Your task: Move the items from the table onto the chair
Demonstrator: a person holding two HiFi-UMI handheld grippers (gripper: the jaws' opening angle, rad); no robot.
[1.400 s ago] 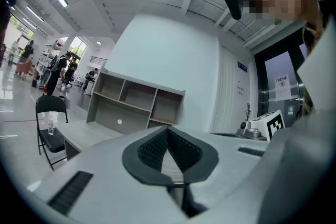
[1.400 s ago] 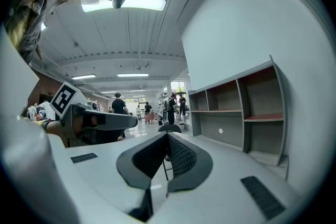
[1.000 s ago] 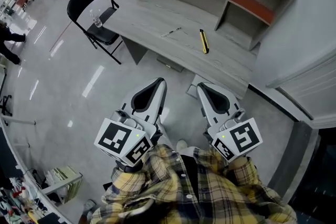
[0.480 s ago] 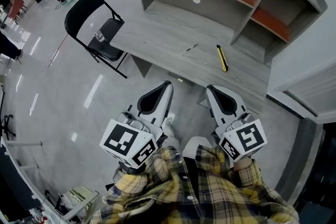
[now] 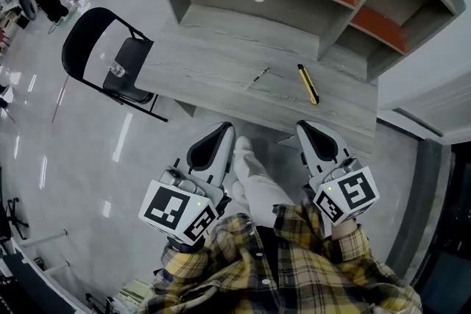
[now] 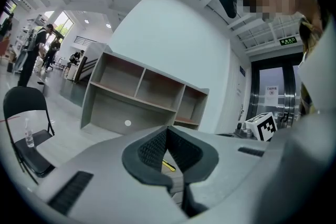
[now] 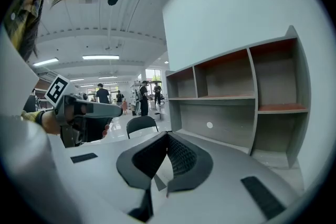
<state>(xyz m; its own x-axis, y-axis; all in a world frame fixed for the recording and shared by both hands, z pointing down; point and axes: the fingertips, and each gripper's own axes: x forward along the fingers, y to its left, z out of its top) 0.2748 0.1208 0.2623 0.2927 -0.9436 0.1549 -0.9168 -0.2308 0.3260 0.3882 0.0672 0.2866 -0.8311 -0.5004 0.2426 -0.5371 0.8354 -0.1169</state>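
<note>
Head view: yellow utility knife (image 5: pixel 307 84) and thin pen-like item (image 5: pixel 257 75) on table (image 5: pixel 206 62), apparently still to move; small bottle (image 5: pixel 116 71) on chair (image 5: pixel 85 34) beside table's left end. Left gripper (image 5: pixel 224 129) and right gripper (image 5: pixel 305 127) closed, empty, short of table's near edge. No legible writing.

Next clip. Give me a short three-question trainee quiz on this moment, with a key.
1. True or false: the yellow utility knife lies on the chair seat.
2. What stands on the chair seat? A) small clear bottle B) mug C) book
3. In a few words: how do the jaws of the left gripper and the right gripper stand?
Key: 1 false, it lies on the table; 2 A; 3 both shut, nothing between them.
</note>
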